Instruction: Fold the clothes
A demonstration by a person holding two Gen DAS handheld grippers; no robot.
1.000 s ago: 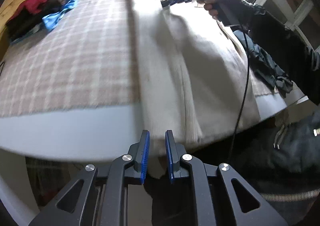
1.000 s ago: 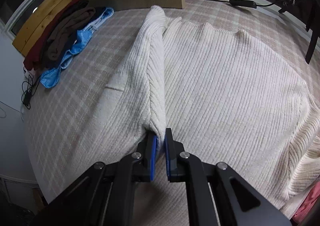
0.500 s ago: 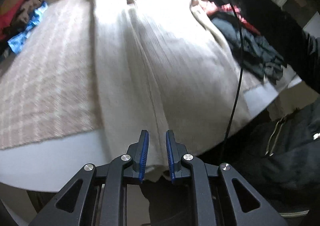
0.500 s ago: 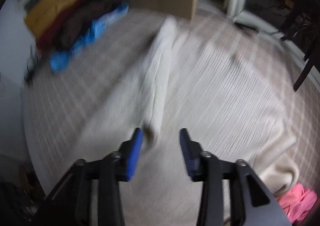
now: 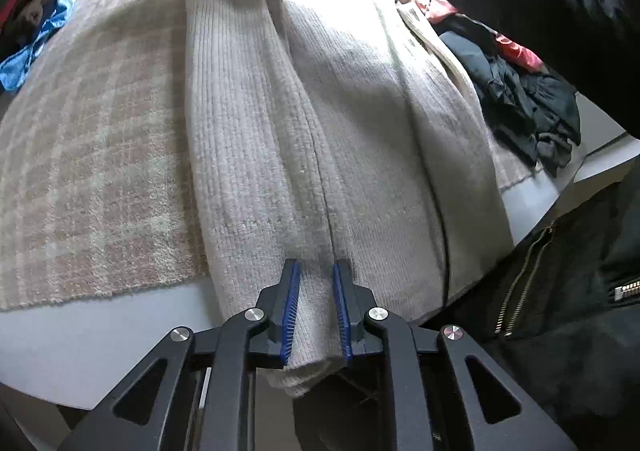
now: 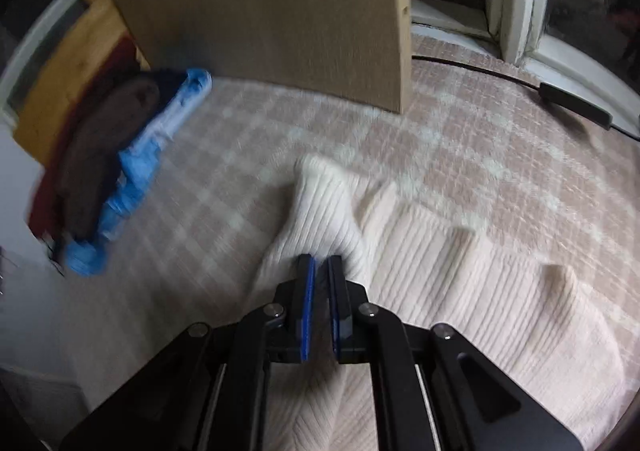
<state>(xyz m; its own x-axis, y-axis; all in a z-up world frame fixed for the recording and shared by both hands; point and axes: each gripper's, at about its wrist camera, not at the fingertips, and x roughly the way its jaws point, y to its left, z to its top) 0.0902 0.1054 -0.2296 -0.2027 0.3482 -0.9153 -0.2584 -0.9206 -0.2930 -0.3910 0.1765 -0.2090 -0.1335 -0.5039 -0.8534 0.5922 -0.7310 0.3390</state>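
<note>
The right gripper (image 6: 319, 271) has let go, shifted along the sweater (image 5: 312, 131) and snapped shut near its far end (collar side); the left gripper (image 5: 316, 283) pinches the hem hanging off the table's (image 5: 120, 315) near edge.

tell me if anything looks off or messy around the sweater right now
The cream sweater overhangs the table edge, its hem hanging between the left gripper pads. A rumpled heap of dark clothes sits to its right, and a black cable trails across the knit. No damage shows.
</note>
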